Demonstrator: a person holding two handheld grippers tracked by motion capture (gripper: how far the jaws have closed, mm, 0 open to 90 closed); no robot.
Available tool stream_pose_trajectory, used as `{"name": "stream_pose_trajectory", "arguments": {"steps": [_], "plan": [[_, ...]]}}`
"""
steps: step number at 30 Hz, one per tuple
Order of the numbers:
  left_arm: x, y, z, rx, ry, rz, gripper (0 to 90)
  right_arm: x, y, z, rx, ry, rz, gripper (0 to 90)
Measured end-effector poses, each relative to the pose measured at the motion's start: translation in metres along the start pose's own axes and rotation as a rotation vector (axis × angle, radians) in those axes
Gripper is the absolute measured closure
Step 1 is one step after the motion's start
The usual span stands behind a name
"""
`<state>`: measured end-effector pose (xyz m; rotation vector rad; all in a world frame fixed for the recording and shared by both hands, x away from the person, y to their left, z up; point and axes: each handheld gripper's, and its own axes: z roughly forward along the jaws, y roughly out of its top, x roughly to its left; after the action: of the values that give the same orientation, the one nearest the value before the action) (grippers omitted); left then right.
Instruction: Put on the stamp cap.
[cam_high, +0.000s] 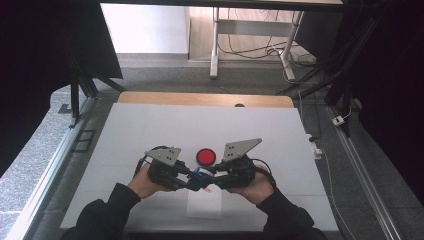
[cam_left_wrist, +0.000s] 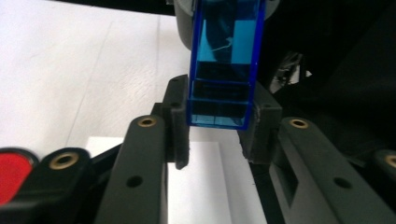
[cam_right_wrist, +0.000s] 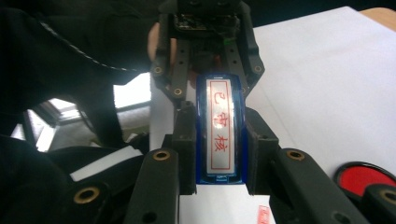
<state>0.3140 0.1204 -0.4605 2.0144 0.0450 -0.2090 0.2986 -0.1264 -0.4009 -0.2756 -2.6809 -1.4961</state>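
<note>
Both hands met mid-table over a white paper sheet (cam_high: 204, 206): left gripper (cam_high: 192, 181) & right gripper (cam_high: 211, 179), tips facing, each pinched an end of a blue stamp (cam_high: 199, 176) held betw. them above the sheet. Stamp's white label w/ red characters faced right gripper's cam. Red ink pad (cam_high: 205, 156) lay just beyond, on white table (cam_high: 150, 130)

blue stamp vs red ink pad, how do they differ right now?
The blue stamp is held off the table, clamped between the left tool and the right tool; the red ink pad lies flat, untouched. The stamp is long, see-through blue; the pad is round, red, black-rimmed. Both sit near the white paper.
</note>
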Motion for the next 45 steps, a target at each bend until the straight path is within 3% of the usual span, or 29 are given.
{"name": "stream_pose_trajectory", "arguments": {"steps": [10, 14, 26, 36, 45], "plan": [[-0.003, -0.002, -0.001, 0.057, 0.117, -0.064, 44.7, -0.003, -0.002, -0.002, 0.001, -0.047, 0.001, 70.4], [-0.006, -0.003, -0.002, 0.080, 0.162, -0.075, 39.4, -0.003, -0.003, -0.001, 0.012, -0.064, -0.004, 70.4], [-0.014, -0.004, -0.014, 0.099, 0.309, -0.160, 27.1, -0.002, -0.004, -0.001, 0.034, -0.091, -0.012, 70.4], [-0.026, -0.008, -0.019, 0.118, 0.379, -0.203, 15.0, -0.003, -0.005, -0.004, 0.030, -0.114, -0.001, 70.4], [-0.040, -0.013, -0.019, 0.152, 0.421, -0.223, 12.8, -0.004, -0.006, -0.006, 0.031, -0.130, 0.011, 70.4]]}}
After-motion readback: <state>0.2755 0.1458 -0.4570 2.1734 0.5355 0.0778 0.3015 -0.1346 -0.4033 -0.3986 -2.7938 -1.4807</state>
